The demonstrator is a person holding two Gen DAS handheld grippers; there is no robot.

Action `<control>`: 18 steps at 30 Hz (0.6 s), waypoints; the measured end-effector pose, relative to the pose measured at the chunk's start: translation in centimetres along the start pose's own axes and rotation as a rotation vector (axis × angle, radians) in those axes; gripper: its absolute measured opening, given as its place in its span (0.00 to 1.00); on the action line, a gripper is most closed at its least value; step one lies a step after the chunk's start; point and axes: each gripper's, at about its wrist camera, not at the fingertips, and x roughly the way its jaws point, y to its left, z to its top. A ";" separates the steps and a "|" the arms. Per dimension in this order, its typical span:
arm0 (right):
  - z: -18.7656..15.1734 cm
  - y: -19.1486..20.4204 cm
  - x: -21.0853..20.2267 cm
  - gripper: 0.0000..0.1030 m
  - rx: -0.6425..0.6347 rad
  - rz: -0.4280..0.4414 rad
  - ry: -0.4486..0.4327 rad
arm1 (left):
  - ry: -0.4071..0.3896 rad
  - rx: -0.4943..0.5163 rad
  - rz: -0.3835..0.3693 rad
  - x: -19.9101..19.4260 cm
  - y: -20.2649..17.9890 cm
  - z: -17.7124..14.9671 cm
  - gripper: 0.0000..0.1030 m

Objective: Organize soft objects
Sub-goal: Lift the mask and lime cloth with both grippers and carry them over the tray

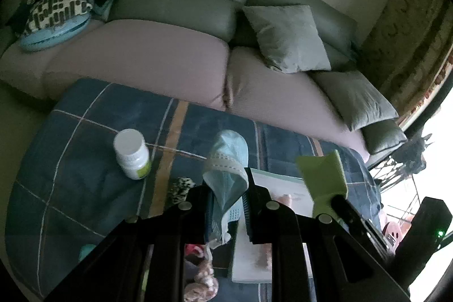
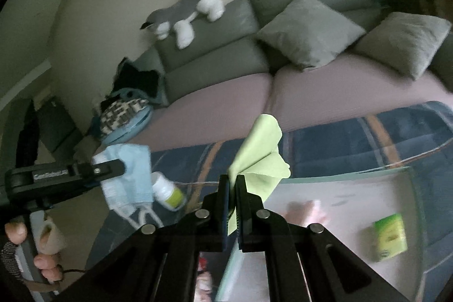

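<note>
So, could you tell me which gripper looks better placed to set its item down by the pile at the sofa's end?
Probably left: the left gripper, clamping the blue mask, sits on the pile's side; the right gripper holds the green cloth farther away.

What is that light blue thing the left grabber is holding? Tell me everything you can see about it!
It looks like a light blue face mask, thin, soft and pleated, with a white stitched band across it and white ear loops dangling below. The left gripper is shut on it, holding it crumpled in the air above the blue plaid rug. Nothing else touches it. The right view shows it hanging limp from the fingers.
</note>
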 end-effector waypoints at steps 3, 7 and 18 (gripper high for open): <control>0.5 -1.7 -1.3 0.04 0.017 -0.050 -0.027 | 0.005 0.025 -0.006 0.1 -1.3 -0.1 0.18; 1.0 -3.8 -2.7 0.04 0.048 -0.105 -0.051 | 0.016 0.060 -0.022 0.8 -3.5 0.0 0.18; 1.2 -10.5 -5.7 0.04 0.174 -0.249 -0.079 | 0.066 0.137 -0.072 4.5 -8.3 -0.7 0.18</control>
